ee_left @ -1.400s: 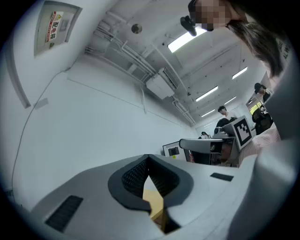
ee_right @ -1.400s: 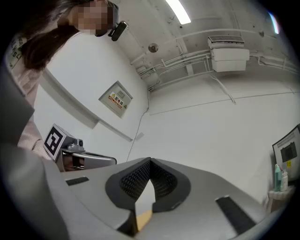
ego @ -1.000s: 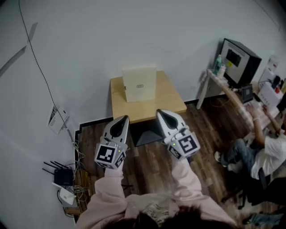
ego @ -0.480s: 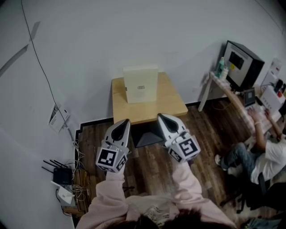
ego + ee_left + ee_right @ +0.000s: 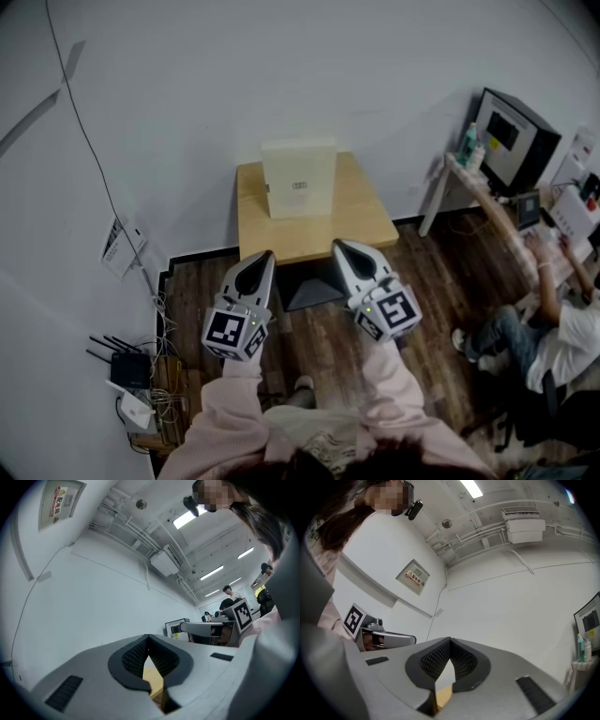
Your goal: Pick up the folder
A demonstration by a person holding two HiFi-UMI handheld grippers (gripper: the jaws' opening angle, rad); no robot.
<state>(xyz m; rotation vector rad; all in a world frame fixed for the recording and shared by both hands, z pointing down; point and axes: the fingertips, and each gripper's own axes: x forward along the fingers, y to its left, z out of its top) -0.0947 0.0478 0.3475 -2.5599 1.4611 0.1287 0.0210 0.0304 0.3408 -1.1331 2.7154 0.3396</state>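
White walls meet a dark wood floor point(image 5: 328, 347), and against the far wall sits a small wooden counter point(image 5: 366, 220) with the cream folder point(image 5: 299, 178) at its back, close up to the wall. Both arms reach out short of the counter's near edge, where the left claw point(image 5: 263, 255) and the right claw point(image 5: 338, 246) hang side by side, each pinched fully closed on nothing, well apart from the folder. Off to the right sits a person point(image 5: 562, 328).
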